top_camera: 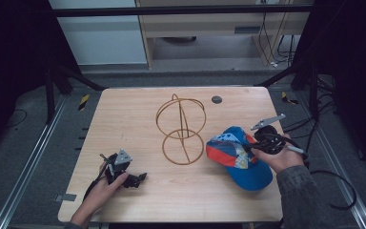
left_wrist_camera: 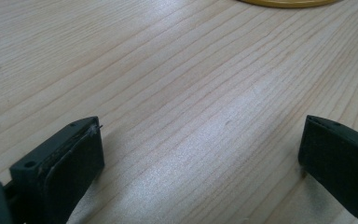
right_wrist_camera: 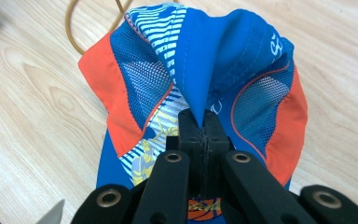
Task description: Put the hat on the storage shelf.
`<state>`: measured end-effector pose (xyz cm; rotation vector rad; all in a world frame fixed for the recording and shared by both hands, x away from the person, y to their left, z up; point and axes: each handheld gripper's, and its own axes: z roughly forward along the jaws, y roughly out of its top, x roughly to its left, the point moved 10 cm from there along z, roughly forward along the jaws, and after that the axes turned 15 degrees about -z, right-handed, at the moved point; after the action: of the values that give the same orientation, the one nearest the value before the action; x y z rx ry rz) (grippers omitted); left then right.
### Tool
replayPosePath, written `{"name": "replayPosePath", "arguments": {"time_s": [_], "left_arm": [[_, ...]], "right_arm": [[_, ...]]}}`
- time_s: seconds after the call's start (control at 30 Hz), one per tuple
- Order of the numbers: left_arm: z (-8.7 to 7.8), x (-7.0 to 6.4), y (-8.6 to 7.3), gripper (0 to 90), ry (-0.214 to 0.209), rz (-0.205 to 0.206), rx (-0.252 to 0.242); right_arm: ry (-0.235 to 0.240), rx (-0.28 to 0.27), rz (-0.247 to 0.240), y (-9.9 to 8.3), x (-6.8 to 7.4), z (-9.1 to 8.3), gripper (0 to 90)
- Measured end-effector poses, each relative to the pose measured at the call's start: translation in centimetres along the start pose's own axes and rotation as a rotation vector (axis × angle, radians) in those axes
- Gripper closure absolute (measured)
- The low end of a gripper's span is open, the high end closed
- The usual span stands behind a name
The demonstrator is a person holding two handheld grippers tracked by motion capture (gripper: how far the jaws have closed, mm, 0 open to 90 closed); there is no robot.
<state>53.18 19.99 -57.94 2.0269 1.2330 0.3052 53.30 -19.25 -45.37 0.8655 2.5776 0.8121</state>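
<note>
On the wooden table (top_camera: pixel 138 114) in the high view, the left gripper (top_camera: pixel 134 178) lies low at about eight o'clock from the table's middle, held by the person's left hand (top_camera: pixel 106 187), its tips aimed toward three o'clock; in the left gripper view its two black jaws stand wide apart with bare wood grain between them, nothing held, and a yellow curve of the wire stand (left_wrist_camera: pixel 289 3) sits at twelve o'clock, at the top edge; in the high view that wire stand (top_camera: pixel 181 129), a frame of golden-brown hoops with one ring flat on the wood and others rising above it, stands at the table's middle, well apart from the left gripper; just beside its flat ring, at about four o'clock from the middle, is the cap (top_camera: pixel 238 160), blue with orange panels and striped patches, its blue brim toward five o'clock; the right gripper (top_camera: pixel 253 148), gripped by the person's right hand (top_camera: pixel 279 157), meets the cap from three o'clock; in the right gripper view its jaws are pressed together on a pinched fold of the cap (right_wrist_camera: pixel 223 60), the blue cloth rising from the tips toward twelve o'clock.
</note>
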Motion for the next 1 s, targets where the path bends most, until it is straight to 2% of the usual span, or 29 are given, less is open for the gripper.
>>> {"name": "replayPosePath", "arguments": {"time_s": [0.13,0.57,0.67,0.9,1.0], "left_arm": [[0.0,0.0,0.0,0.0,-0.001,0.000,0.000],[0.0,0.0,0.0,0.0,-0.001,-0.001,0.000],[0.0,0.0,-0.1,0.0,-0.003,0.002,0.001],[0.0,0.0,-0.1,0.0,-0.003,0.002,0.002],[0.0,0.0,-0.1,0.0,-0.004,0.003,0.002]], "right_arm": [[-0.013,-0.027,-0.009,0.4,0.0,-0.9,90.0],[-0.041,-0.052,-0.009,0.9,-0.8,-2.8,90.0],[-0.053,-0.064,-0.021,1.3,-1.1,-3.4,90.0],[-0.084,-0.119,-0.016,2.8,-1.9,-5.5,90.0],[-0.109,-0.156,-0.014,3.5,-2.3,-7.1,90.0]]}}
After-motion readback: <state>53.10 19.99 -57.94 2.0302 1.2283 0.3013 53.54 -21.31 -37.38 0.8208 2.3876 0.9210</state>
